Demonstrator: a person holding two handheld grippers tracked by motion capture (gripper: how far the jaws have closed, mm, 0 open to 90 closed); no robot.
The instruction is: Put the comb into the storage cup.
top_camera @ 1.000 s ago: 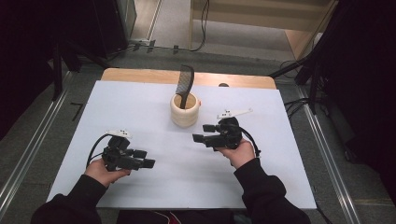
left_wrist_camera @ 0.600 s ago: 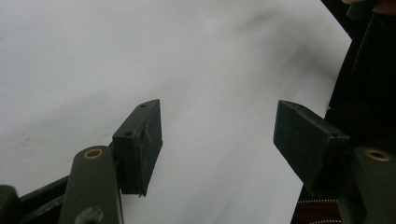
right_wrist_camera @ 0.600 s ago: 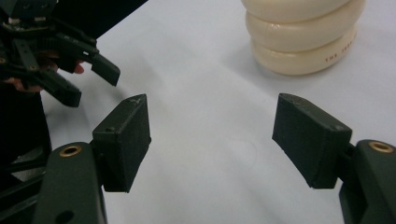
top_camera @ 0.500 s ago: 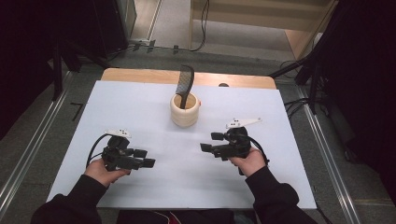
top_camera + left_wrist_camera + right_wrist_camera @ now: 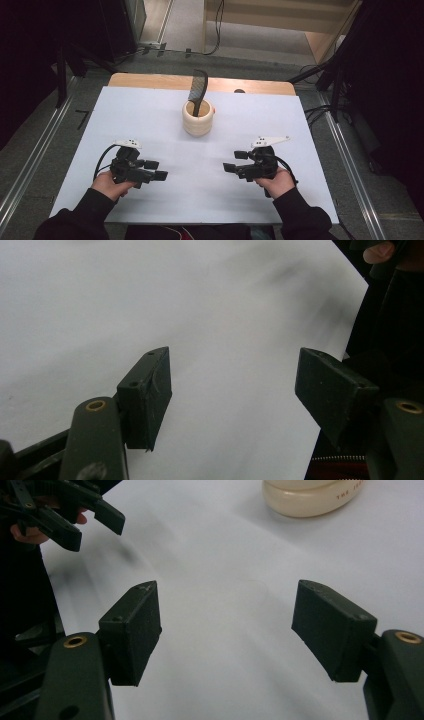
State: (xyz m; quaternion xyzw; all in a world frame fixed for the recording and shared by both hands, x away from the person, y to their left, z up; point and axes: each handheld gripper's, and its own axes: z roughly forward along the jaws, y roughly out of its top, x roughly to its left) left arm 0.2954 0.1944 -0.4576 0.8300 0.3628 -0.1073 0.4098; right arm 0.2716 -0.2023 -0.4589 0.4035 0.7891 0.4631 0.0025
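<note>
We hold two black two-jaw grippers low over the white tabletop (image 5: 150, 115): the left gripper (image 5: 155, 169) and right gripper (image 5: 235, 161), jaws parted and empty, facing each other. Beyond and between them stands one cream ribbed pot (image 5: 198, 118) holding one black mesh spatula (image 5: 197, 91).

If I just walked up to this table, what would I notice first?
Probably the round cream-coloured ceramic pot standing alone near the far middle of the white table, with a black mesh-headed utensil sticking up out of it. Then the two black hand-held grippers nearer the person: the left gripper and the right gripper, both with jaws open and empty, pointing toward each other.
</note>
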